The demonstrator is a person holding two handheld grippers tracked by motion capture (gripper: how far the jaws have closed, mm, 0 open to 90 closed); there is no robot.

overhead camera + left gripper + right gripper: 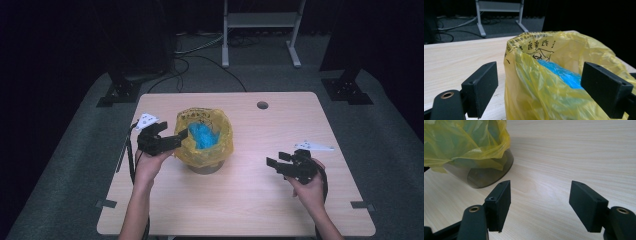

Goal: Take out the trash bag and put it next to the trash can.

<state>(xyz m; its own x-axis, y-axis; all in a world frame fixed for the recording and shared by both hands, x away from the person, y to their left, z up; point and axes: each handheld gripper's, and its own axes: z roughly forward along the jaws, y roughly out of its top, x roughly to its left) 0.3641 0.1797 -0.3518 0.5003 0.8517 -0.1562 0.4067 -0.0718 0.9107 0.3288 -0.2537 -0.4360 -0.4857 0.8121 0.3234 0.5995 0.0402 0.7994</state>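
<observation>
High view, setup: A small grey bin (204,167) stands left of centre on the tabletop (260,200); a yellow bag (220,142) lines it and drapes over its rim, with a blue bag (204,136) bunched inside.
High view, left gripper (181,136): I hold it at the bag's left edge, its tips at the draped yellow film.
High view, right gripper (274,162): I hold it low over bare tabletop, well apart from the bin, pointing towards it.
Left gripper view, jaw state: My jaws stand apart on either side of the yellow bag's (544,82) rim. The film runs up between them, and neither pad visibly presses on it.
Left gripper view, contents: The blue bag (564,73) lies just behind the yellow rim, close to the right-hand jaw.
Right gripper view, jaw state: My jaws stand wide apart with nothing between them except tabletop (574,152).
Right gripper view, target: The bin (491,173) and yellow bag (466,142) sit ahead, at upper left.
Step in hand, judgement: I am taking hold of the liner's rim on the left side.
Next move, judgement: Clamp only the yellow film, clear of the blue bag, then bring the right gripper to the opposite rim. The thin film may slip or tear if pulled unevenly.
</observation>
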